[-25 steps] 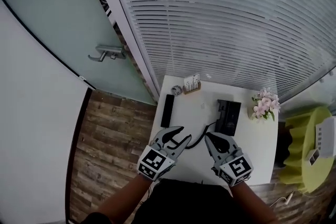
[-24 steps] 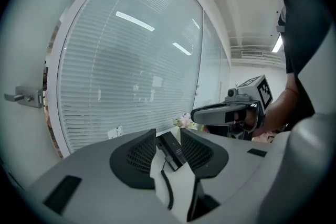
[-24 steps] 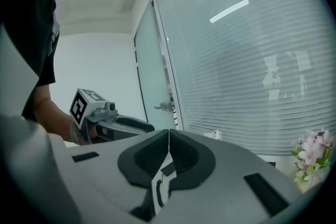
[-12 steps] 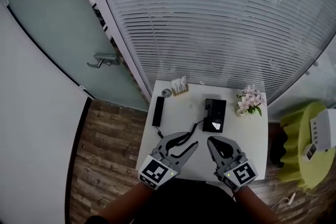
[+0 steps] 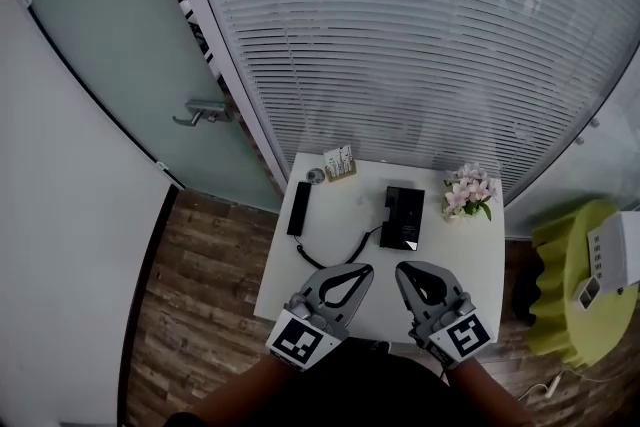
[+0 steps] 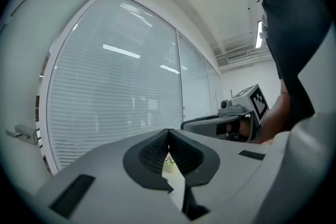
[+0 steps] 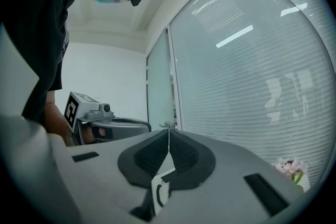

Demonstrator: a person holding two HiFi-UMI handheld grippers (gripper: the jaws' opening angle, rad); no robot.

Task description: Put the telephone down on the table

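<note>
The black oblong telephone handset [image 5: 298, 208] is seen lying flat on the left part of the small white square tabletop [image 5: 470, 255]. It is joined by a black cord [image 5: 366, 242] to the black telephone base [image 5: 403, 217], which is set near the middle. Both claws are held over the near edge, well apart from the handset. The left claw [image 5: 362, 269] is pressed together on nothing, and the right claw [image 5: 403, 269] likewise. A bunch of pink flowers [image 5: 468, 193] is placed just beside the base.
</note>
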